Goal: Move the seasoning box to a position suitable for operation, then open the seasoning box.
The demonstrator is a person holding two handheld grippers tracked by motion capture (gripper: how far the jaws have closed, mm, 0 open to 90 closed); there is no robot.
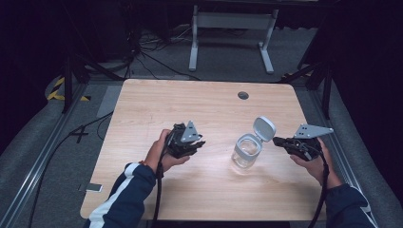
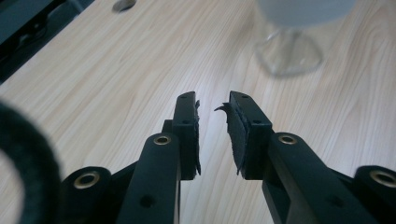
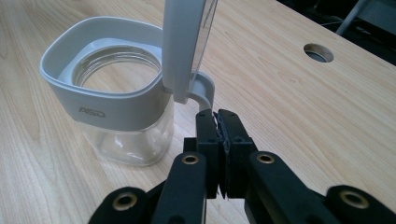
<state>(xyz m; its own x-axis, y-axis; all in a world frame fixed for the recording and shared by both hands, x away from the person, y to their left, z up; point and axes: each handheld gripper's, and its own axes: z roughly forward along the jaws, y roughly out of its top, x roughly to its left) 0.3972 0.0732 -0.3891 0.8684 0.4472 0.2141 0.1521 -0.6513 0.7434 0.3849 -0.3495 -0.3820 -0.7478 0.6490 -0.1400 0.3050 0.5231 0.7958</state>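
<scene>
A clear glass jar (image 1: 246, 153) (image 3: 126, 133) with a grey collar stands on the wooden table (image 1: 199, 109), its hinged grey lid (image 1: 263, 128) (image 3: 184, 46) flipped up and open. My right gripper (image 1: 276, 140) (image 3: 217, 115) is shut with nothing between its pads, its tips just below the lid's hinge on the jar's right side. My left gripper (image 1: 199, 144) (image 2: 212, 105) rests on the table well left of the jar, jaws a little apart and empty. The jar's base (image 2: 288, 56) shows blurred ahead of it.
A round cable hole (image 1: 243, 95) (image 3: 318, 52) sits in the tabletop near the far edge. A white desk frame (image 1: 232, 28) stands on the floor beyond. A small flat object (image 1: 91, 188) lies at the table's near left corner.
</scene>
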